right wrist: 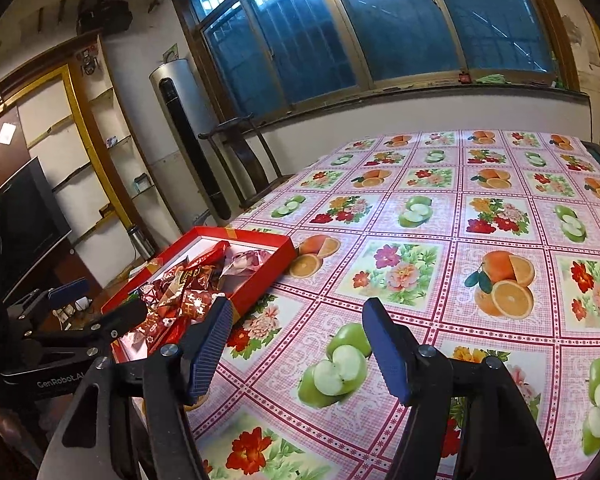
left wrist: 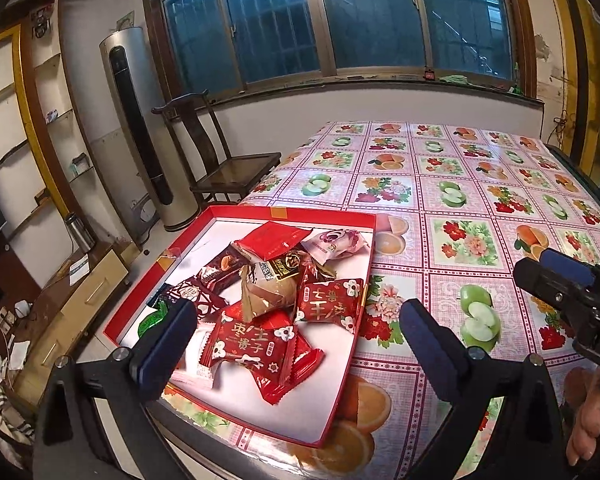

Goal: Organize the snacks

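A shallow red box [left wrist: 362, 280] with a white floor sits at the table's near left corner and holds several wrapped snacks: red packets [left wrist: 252, 340], a brown paper-wrapped one [left wrist: 268, 292], a pink one [left wrist: 336, 242]. My left gripper [left wrist: 296, 336] is open and empty, hovering above the box's near end. My right gripper [right wrist: 296, 348] is open and empty over bare tablecloth, to the right of the box [right wrist: 260, 288]. The right gripper also shows at the right edge of the left wrist view [left wrist: 560, 284].
The table [right wrist: 420, 240] wears a pink fruit-and-flower cloth. A dark wooden chair [left wrist: 220, 160] and a tall standing air conditioner [left wrist: 140, 132] stand beyond the table's left side. Shelves and a low cabinet line the left wall. A window spans the back wall.
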### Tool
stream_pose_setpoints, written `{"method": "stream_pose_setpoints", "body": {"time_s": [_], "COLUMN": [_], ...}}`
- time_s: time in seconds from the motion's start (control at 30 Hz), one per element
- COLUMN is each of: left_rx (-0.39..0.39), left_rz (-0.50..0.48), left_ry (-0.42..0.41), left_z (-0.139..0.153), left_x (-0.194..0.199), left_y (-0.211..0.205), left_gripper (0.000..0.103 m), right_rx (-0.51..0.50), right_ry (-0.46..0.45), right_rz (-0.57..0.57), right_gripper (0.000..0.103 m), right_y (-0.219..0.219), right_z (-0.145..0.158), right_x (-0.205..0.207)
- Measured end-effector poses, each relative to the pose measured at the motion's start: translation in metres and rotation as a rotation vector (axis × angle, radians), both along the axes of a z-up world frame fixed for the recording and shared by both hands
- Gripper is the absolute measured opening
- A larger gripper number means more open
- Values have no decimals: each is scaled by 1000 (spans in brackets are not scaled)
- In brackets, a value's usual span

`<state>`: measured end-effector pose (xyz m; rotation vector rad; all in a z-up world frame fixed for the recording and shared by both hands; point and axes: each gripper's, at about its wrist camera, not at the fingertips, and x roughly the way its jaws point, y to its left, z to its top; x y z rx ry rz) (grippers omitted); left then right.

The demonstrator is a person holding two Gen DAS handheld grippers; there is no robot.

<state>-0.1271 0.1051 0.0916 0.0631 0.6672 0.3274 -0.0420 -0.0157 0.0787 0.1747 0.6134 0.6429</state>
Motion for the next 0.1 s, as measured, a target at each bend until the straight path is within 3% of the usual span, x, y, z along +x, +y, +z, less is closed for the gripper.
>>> {"method": "stream_pose_setpoints", "body": {"time_s": [0.1], "left_rx": [-12], "left_rz": [-6], "left_ry": [-2], "left_z": [-1], "left_x": [1], "left_y": [2], "left_gripper": [101], "right_rx": [6], "right_ry": [10], "right_rz": [-14], "right_gripper": [72], "right_y": [-2], "right_z": [-1], "right_x": [2]}}
